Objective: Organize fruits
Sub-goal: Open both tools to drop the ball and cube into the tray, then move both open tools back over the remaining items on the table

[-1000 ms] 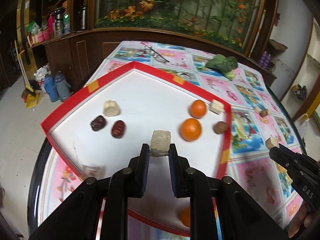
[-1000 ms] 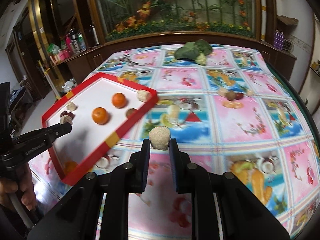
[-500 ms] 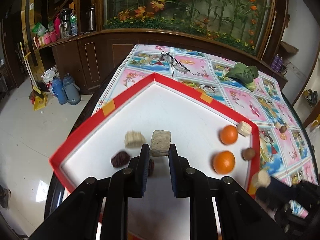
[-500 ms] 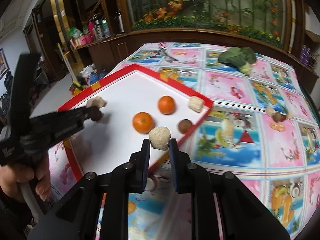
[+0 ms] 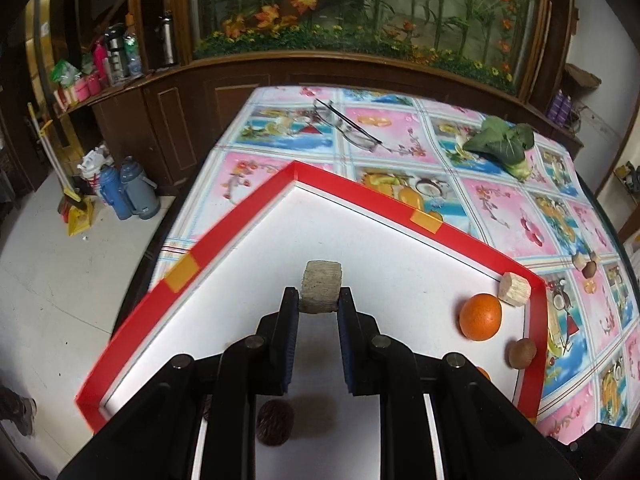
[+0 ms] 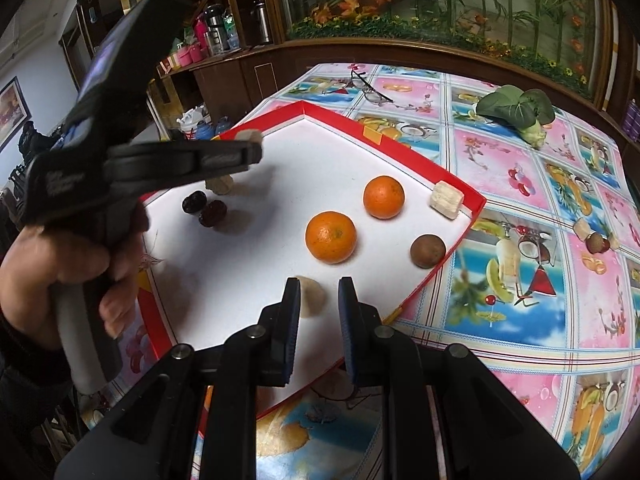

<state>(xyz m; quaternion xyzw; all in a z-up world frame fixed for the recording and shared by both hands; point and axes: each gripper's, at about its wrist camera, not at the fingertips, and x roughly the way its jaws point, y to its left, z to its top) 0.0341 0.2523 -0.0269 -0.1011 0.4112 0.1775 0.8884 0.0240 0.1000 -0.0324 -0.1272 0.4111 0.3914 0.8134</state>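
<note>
both chunks over the tray

your left gripper (image 5: pixel 319 300) pinches a beige chunk (image 5: pixel 321 286) above the tray (image 5: pixel 240 216), frame centre. the right gripper (image 6: pixel 319 292) looks narrow, its chunk (image 6: pixel 312 296) slipped off-centre at the left finger; i can't tell if it's held. next, lower each beside its kind.

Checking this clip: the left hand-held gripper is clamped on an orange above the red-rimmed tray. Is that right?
Not quite. The left hand-held gripper is clamped on a beige block, not an orange, above the red-rimmed tray. The left wrist view shows it.
</note>
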